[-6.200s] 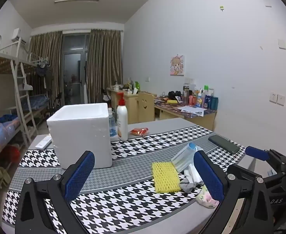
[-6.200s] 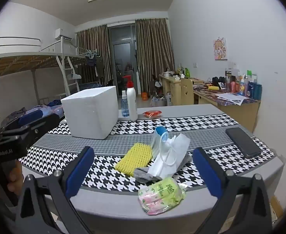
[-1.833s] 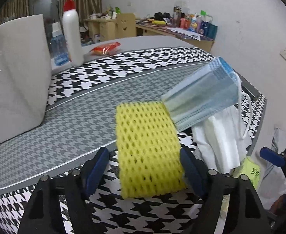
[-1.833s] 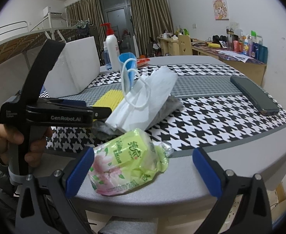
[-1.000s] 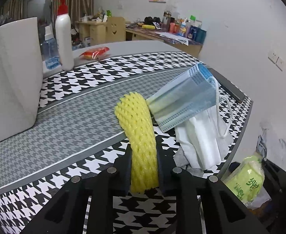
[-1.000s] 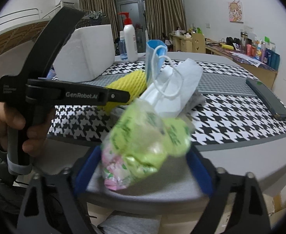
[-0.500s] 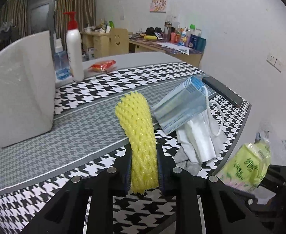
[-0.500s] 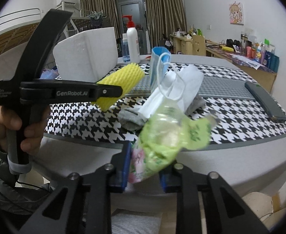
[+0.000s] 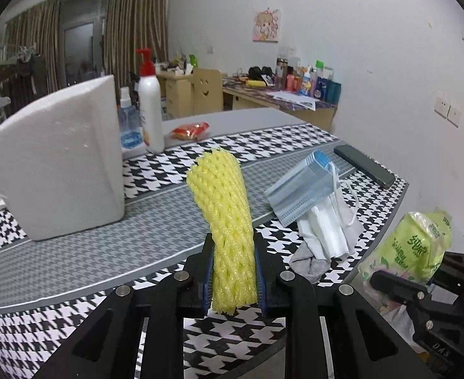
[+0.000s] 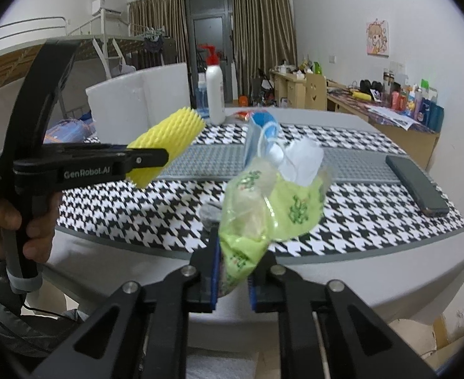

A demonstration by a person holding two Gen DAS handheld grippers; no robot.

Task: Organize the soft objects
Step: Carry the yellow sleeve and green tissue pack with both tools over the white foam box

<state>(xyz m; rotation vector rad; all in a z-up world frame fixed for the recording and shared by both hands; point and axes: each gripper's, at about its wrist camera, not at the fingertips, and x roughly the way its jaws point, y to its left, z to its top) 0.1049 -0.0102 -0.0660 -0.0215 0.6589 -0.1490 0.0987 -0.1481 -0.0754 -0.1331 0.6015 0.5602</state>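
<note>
My left gripper [image 9: 233, 279] is shut on a yellow foam net sleeve [image 9: 225, 218], which stands up from its jaws above the houndstooth table cloth [image 9: 74, 252]. In the right wrist view the same sleeve [image 10: 165, 145] is clear of the table. My right gripper [image 10: 232, 276] pinches a green tissue pack [image 10: 263, 208]; its jaws are still closing on it, pads pressing the wrapper. That pack [image 9: 412, 246] hangs off the table's right edge in the left wrist view. A blue face mask [image 9: 304, 186], white tissue [image 9: 323, 233] and a grey cloth [image 9: 307, 260] lie on the table.
A white foam box [image 9: 58, 170] stands at the left of the table. Behind it are a pump bottle [image 9: 149, 110], a small spray bottle [image 9: 127, 126] and a red snack packet [image 9: 189, 130]. A dark phone [image 9: 364, 165] lies near the right edge. A hand [image 10: 17, 221] grips the left tool.
The right gripper closed on the green tissue pack and lifted it off the table edge. The left gripper rose and pulled back with the yellow sleeve held.
</note>
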